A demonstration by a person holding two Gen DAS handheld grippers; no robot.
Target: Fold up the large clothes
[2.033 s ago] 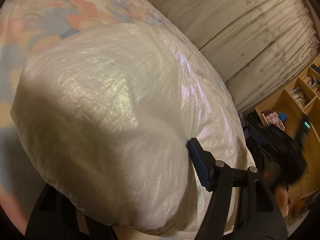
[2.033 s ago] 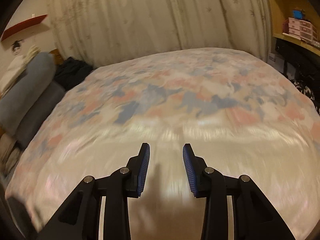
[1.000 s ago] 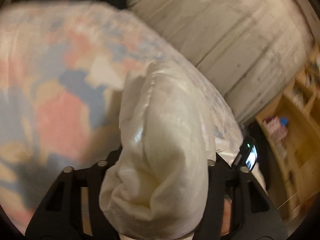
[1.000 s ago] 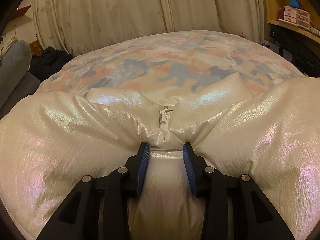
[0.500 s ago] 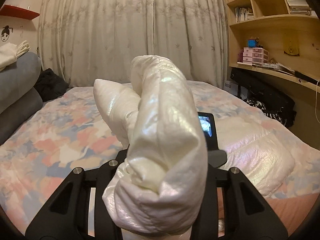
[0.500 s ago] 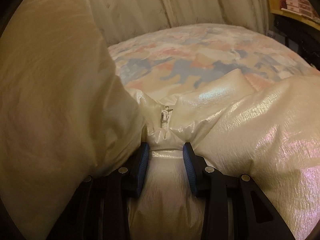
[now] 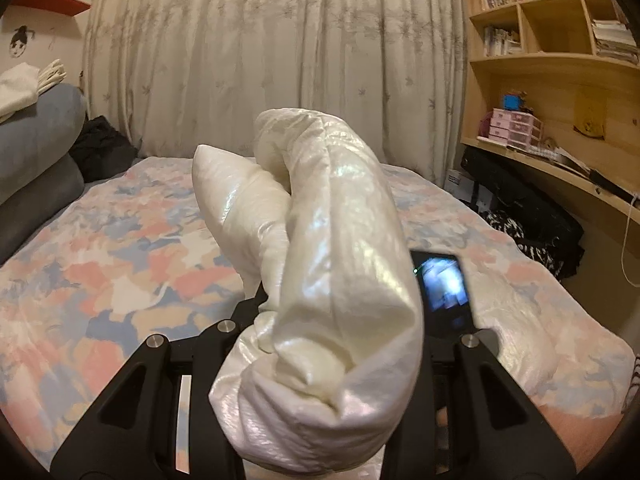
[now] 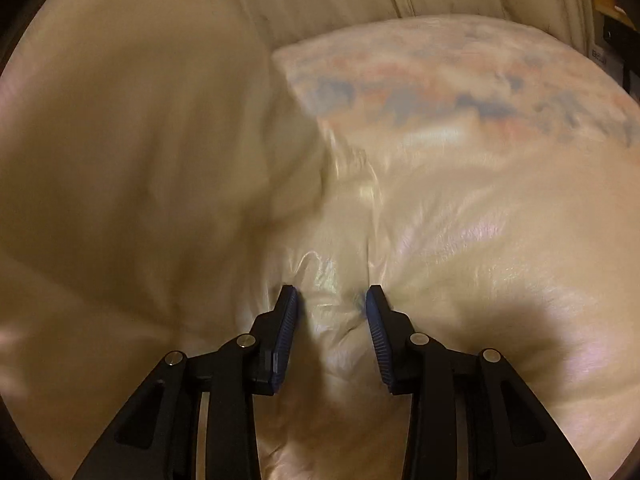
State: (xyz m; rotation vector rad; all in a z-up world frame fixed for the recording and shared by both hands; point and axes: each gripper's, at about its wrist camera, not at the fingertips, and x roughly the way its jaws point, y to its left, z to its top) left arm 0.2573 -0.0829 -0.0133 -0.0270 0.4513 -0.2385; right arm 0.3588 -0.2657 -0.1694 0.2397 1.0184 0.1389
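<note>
White and shiny, the big puffy jacket [image 7: 336, 264] lies on the bed with the pink and blue patchy cover [image 7: 100, 256]. The left gripper [image 7: 320, 364] has just squeezed tighter on a thick fold of the jacket and holds it up above the bed. The right gripper [image 8: 332, 300] pinches a bunch of the same jacket between its blue pads [image 8: 285, 332]. Cream curtains [image 7: 280, 52] hang behind the bed.

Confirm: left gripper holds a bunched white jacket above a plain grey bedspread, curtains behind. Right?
Not quite. The bedspread is patterned in pink, blue and cream, not plain grey; the left wrist view shows it. The left gripper does hold the bunched white jacket, curtains behind.
</note>
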